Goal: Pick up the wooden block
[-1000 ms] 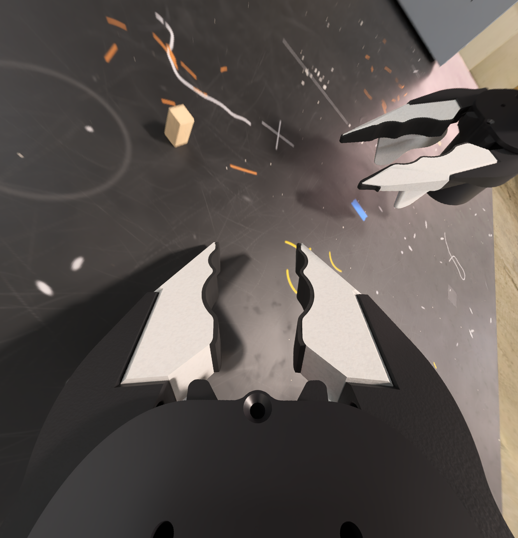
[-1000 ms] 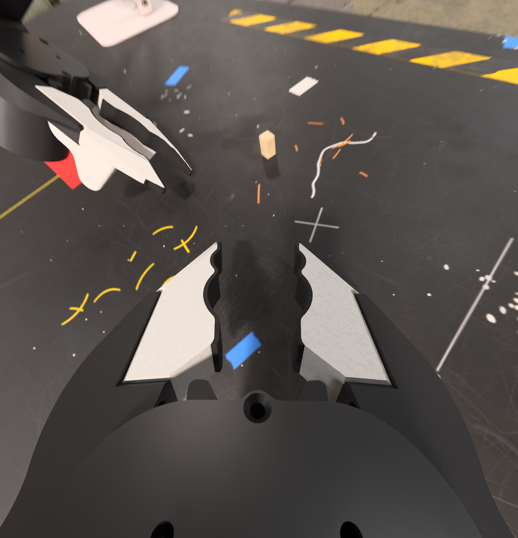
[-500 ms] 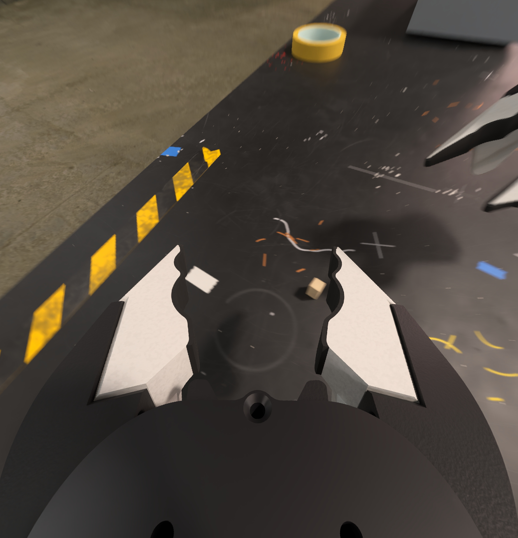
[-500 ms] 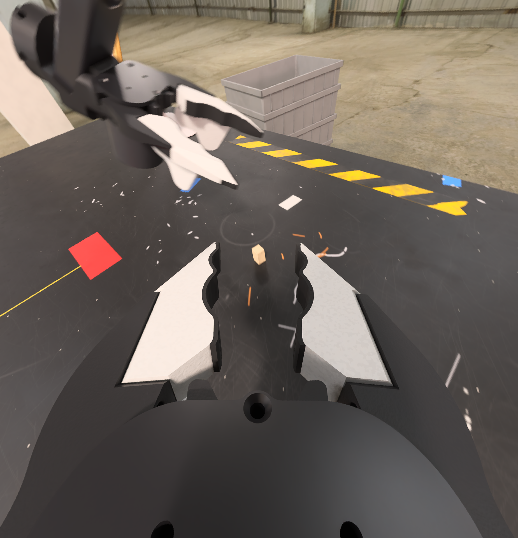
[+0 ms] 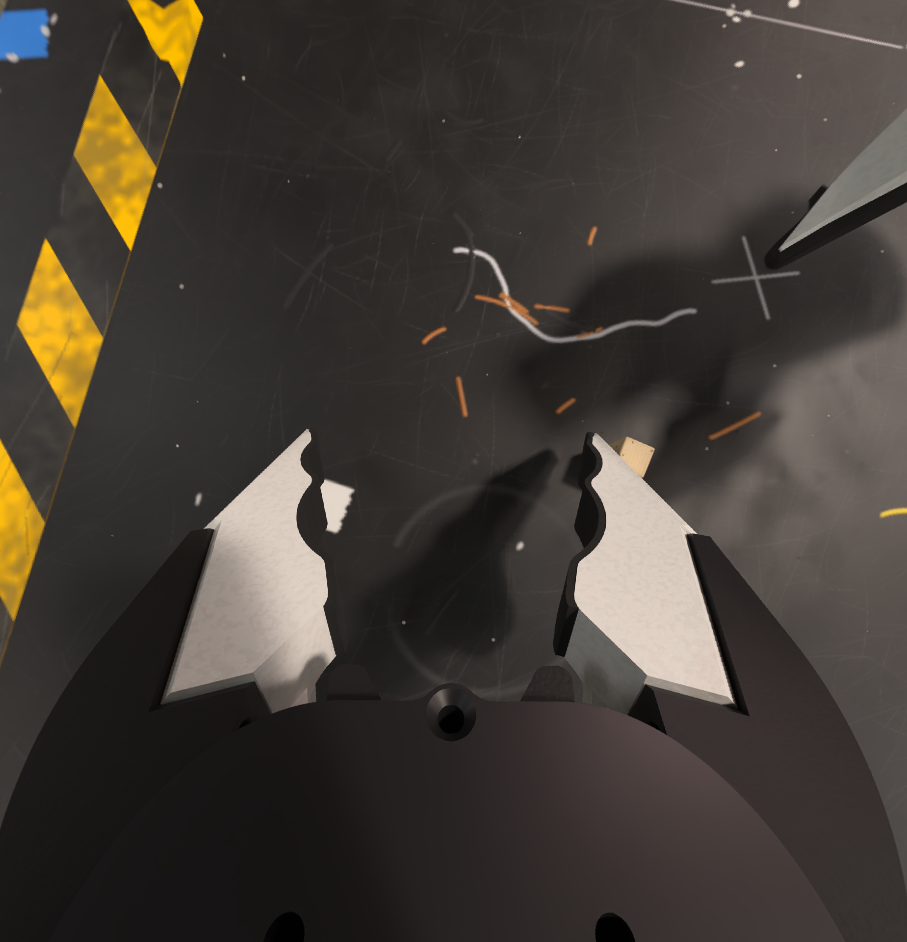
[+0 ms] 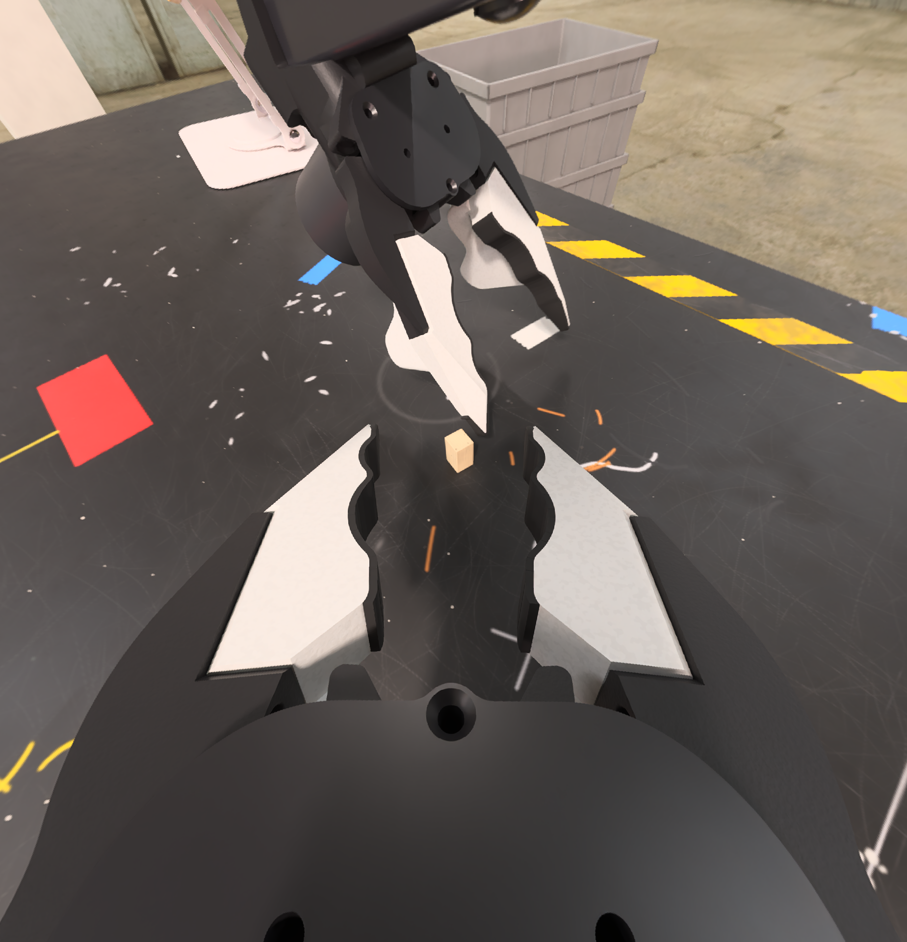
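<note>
My left claw (image 5: 448,443) hangs wide open and empty, wooden block (image 5: 636,454) at its one o'clock on the bench (image 5: 339,204); my right claw (image 6: 451,438) gapes empty too.

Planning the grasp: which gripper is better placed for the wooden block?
Probably left. The left gripper, open, hangs just above the wooden block, though offset. The right gripper, open too, sits farther back.
</note>
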Available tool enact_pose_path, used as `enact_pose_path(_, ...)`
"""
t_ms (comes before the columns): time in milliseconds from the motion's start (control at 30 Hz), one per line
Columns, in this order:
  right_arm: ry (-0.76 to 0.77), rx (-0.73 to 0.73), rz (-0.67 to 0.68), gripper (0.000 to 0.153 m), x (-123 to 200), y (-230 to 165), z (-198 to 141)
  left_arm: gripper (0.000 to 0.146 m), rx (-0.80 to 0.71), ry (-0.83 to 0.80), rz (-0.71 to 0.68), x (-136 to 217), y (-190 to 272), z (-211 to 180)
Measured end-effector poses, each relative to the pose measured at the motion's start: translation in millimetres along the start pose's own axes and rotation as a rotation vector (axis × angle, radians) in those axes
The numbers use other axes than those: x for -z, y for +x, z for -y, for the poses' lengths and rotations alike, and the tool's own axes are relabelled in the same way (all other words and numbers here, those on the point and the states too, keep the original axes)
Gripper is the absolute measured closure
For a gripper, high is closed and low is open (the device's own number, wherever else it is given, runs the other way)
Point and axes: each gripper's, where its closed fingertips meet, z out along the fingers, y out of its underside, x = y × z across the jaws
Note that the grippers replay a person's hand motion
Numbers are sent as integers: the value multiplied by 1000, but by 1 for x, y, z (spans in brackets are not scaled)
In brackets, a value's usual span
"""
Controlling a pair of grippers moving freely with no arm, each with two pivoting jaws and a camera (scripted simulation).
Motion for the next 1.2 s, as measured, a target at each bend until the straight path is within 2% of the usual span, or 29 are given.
enact_pose_path(367,1,48,-67,97,-1,10,-14,49,13,-11,-30,-6,8,-6)
enact_pose_path(833,-19,39,-102,98,-5,18,-21,82,-31,69,4,9,5,2)
enact_pose_path(1200,-93,-63,-167,98,-10,35,-30,102,-34,157,-20,25,5,12)
